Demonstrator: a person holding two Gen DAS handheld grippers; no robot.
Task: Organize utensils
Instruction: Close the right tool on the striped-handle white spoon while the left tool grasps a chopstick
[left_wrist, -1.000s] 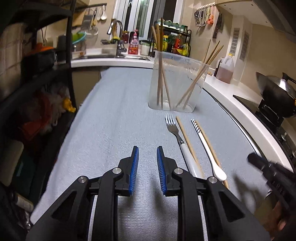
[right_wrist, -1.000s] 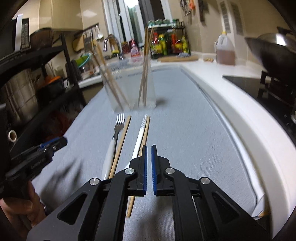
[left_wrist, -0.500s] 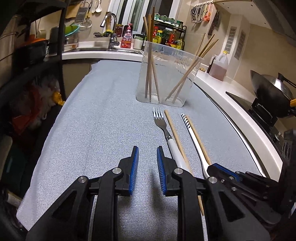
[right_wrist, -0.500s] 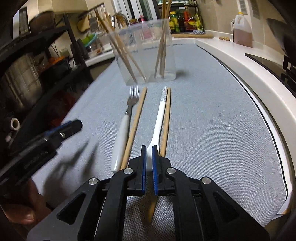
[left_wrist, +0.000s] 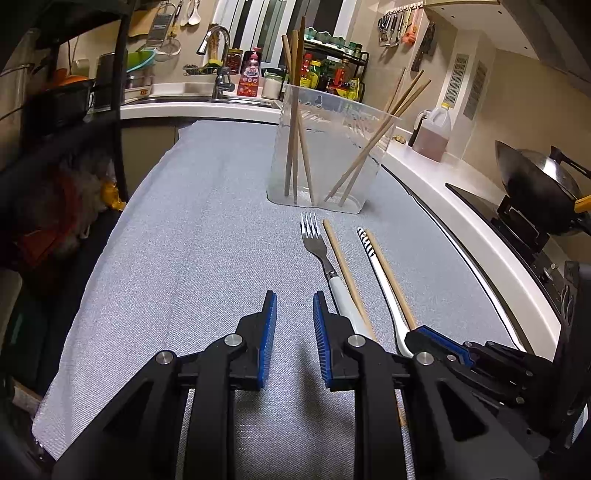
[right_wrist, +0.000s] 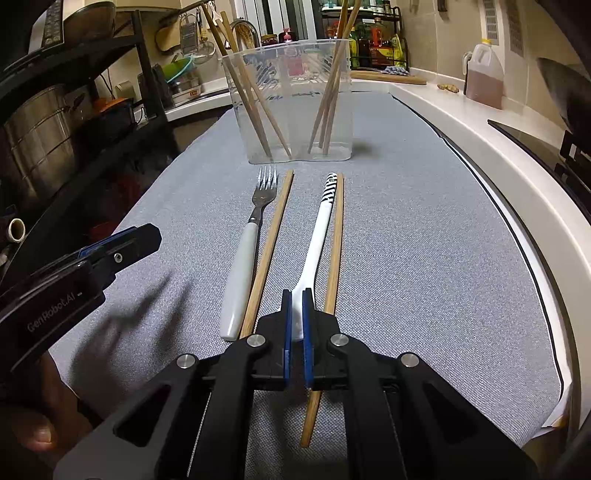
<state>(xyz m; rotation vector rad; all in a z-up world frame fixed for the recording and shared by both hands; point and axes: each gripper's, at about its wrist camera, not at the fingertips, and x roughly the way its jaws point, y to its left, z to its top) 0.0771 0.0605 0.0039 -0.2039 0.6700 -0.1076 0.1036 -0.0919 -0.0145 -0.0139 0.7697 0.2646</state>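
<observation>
On the grey cloth lie a white-handled fork (right_wrist: 255, 221), a wooden chopstick (right_wrist: 273, 236), a white spoon (right_wrist: 321, 221) with a striped handle tip, and a second chopstick (right_wrist: 336, 236), side by side. Behind them stands a clear plastic holder (right_wrist: 291, 103) with several chopsticks in it. My right gripper (right_wrist: 296, 291) is low over the spoon's broad near end; its jaws are opening slightly, and the white spoon shows in the narrow gap between them. My left gripper (left_wrist: 291, 295) hovers left of the fork (left_wrist: 317, 251), jaws apart, nothing between them.
A white counter edge (right_wrist: 517, 173) and a stove with a wok (left_wrist: 535, 184) run along the right. A dark shelf rack (right_wrist: 74, 122) with pots stands on the left. An oil jug (right_wrist: 484, 77) and a sink (left_wrist: 214, 88) are at the back.
My right gripper came forward and down onto the spoon's near end, and its shut jaws parted a little. The left gripper barely moved.
</observation>
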